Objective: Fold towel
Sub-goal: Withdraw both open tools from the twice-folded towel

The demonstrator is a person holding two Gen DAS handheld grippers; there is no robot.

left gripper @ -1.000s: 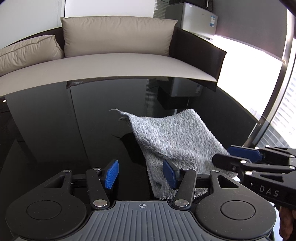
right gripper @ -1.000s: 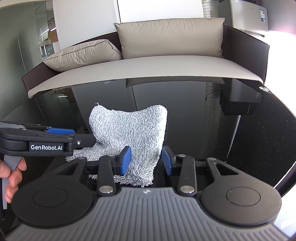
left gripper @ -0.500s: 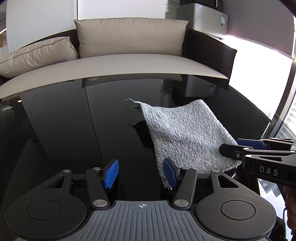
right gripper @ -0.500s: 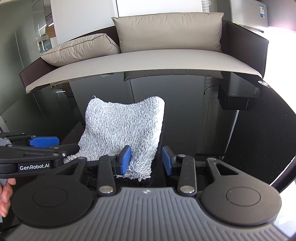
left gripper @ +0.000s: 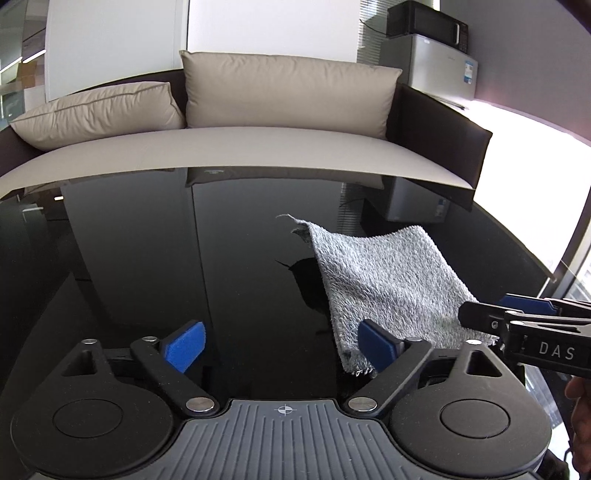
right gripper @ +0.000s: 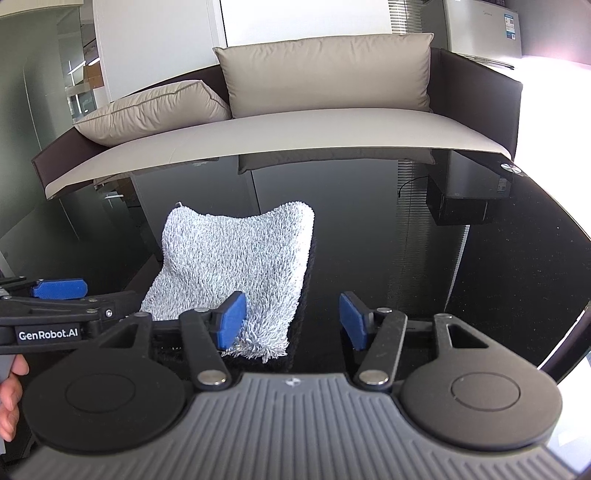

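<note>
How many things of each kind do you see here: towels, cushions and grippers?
Towel: 1
Cushions: 2
Grippers, left gripper and right gripper: 2
Total: 5

a glossy black desk (left gripper: 147,258) mirrors the room. behind it stands a sofa (left gripper: 258,155) with a beige seat, dark brown sides and two beige cushions (right gripper: 325,70), one upright, one lying at the left. a white wall panel (left gripper: 110,44) rises behind. at the right a silver fridge (left gripper: 439,62) carries a dark microwave (left gripper: 424,22). strong daylight floods in from the window (left gripper: 535,166) on the right.
</note>
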